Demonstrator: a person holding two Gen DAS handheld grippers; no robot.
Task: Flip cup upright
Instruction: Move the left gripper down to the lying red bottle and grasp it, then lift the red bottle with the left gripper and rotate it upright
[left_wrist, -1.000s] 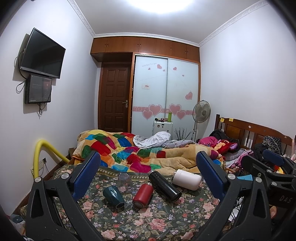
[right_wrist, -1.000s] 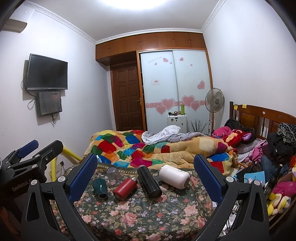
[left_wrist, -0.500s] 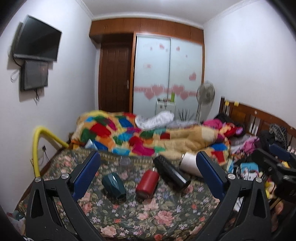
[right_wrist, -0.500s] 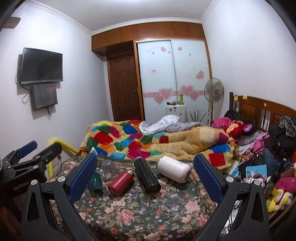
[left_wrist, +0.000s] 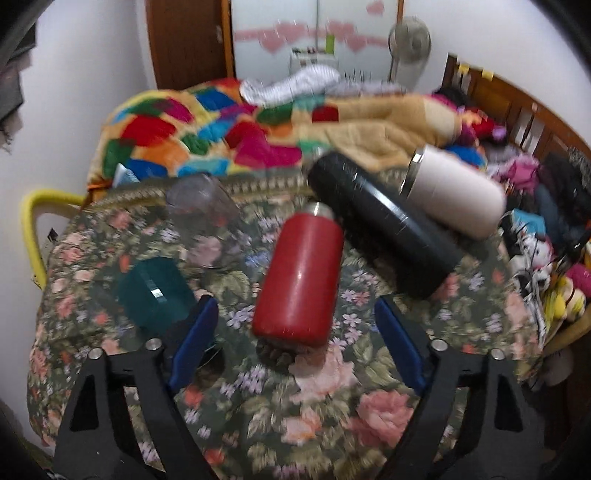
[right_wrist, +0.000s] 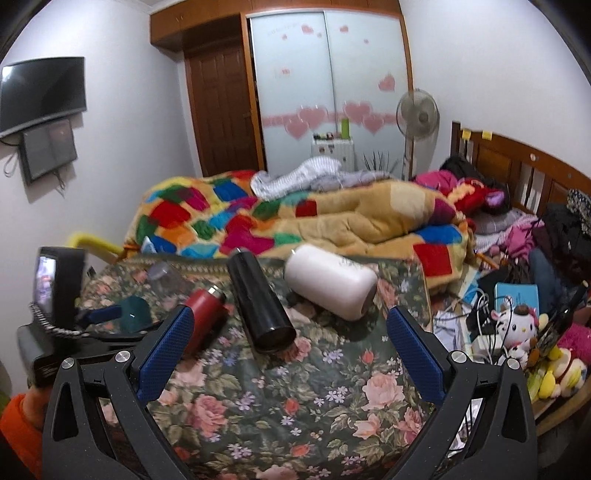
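Note:
Several cups lie on their sides on a floral cloth (left_wrist: 332, 413): a teal cup (left_wrist: 155, 290), a clear glass (left_wrist: 201, 205), a red flask (left_wrist: 301, 280), a black flask (left_wrist: 384, 225) and a white flask (left_wrist: 454, 190). My left gripper (left_wrist: 295, 347) is open, low over the cloth, its fingers either side of the red flask's base. My right gripper (right_wrist: 290, 350) is open and empty, just in front of the black flask's (right_wrist: 258, 299) base. The left gripper (right_wrist: 92, 317) shows in the right wrist view beside the teal cup (right_wrist: 135, 312).
A bed with a patchwork quilt (right_wrist: 280, 218) lies behind the cloth. Clutter and soft toys (right_wrist: 517, 332) sit at the right. A yellow pipe (left_wrist: 31, 221) stands at the left. A fan (right_wrist: 417, 118) and a wardrobe (right_wrist: 328, 74) are at the back.
The left gripper has dropped and moved forward towards the red flask, which now sits between its fingers. The right gripper has moved forward and down towards the cups.

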